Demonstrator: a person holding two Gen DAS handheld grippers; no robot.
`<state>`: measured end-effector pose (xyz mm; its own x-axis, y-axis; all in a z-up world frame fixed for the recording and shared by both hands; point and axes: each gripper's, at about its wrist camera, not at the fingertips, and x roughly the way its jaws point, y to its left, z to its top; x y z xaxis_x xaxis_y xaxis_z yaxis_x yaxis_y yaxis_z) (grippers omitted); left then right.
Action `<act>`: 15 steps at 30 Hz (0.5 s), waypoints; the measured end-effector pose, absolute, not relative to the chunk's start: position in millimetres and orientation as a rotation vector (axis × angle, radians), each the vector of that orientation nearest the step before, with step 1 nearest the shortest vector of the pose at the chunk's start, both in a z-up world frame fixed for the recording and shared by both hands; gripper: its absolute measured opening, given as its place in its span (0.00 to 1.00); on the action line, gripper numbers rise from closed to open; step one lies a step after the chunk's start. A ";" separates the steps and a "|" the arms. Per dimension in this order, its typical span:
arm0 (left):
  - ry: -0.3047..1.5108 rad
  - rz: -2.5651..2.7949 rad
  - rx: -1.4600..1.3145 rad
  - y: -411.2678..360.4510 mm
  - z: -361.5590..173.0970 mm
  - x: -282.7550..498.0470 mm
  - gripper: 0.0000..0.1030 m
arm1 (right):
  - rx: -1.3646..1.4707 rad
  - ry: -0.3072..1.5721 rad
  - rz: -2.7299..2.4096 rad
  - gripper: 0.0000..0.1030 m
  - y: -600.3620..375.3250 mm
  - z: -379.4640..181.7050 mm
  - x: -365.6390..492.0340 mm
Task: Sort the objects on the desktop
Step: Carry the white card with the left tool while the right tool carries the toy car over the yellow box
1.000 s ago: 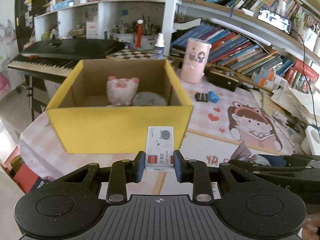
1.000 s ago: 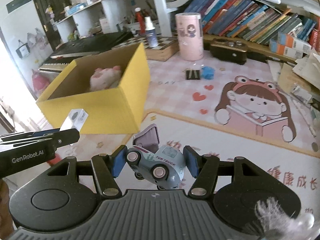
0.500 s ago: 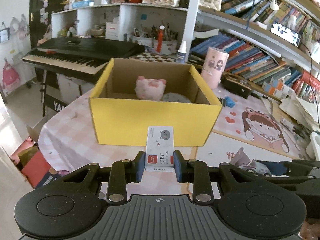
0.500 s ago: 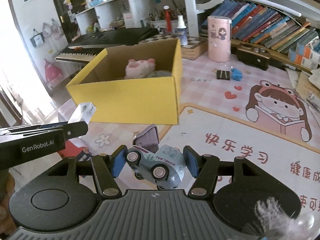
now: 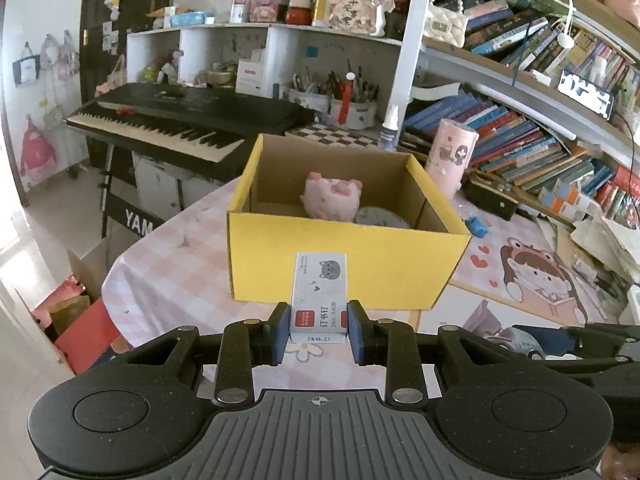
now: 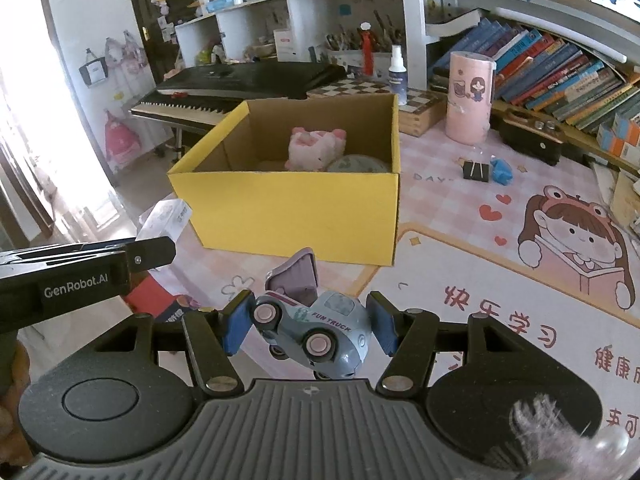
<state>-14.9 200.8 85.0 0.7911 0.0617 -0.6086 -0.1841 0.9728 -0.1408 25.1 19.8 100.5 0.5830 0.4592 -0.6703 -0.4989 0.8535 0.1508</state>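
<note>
My left gripper (image 5: 318, 332) is shut on a small white staple box (image 5: 319, 296) with a grey cat print, held in the air in front of the yellow cardboard box (image 5: 344, 264). My right gripper (image 6: 310, 326) is shut on a pale blue toy truck (image 6: 316, 328) with a purple tipper, also in front of the yellow box (image 6: 296, 212). Inside the box lie a pink plush pig (image 5: 330, 196) and a round grey item (image 5: 380, 216). The left gripper and staple box (image 6: 166, 218) show at the left of the right wrist view.
A black binder clip (image 6: 476, 171) and a blue item (image 6: 502, 171) lie on the pink mat behind the box. A pink cylinder (image 6: 469, 98), a spray bottle (image 6: 397, 76), a black case (image 6: 530, 140) and rows of books stand at the back. A keyboard (image 5: 168, 124) stands left, past the table edge.
Both grippers have pulled back and risen from the yellow box, which now looks smaller and lower. Each still holds its object.
</note>
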 end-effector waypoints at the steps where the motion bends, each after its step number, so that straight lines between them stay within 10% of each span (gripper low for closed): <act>1: 0.642 0.133 -0.195 201.7 86.0 -15.2 0.28 | -0.057 0.763 0.560 0.57 21.1 101.2 24.9; 15: 0.600 0.110 -0.151 213.1 99.7 -5.9 0.28 | -0.050 0.714 0.556 0.57 35.0 112.4 29.0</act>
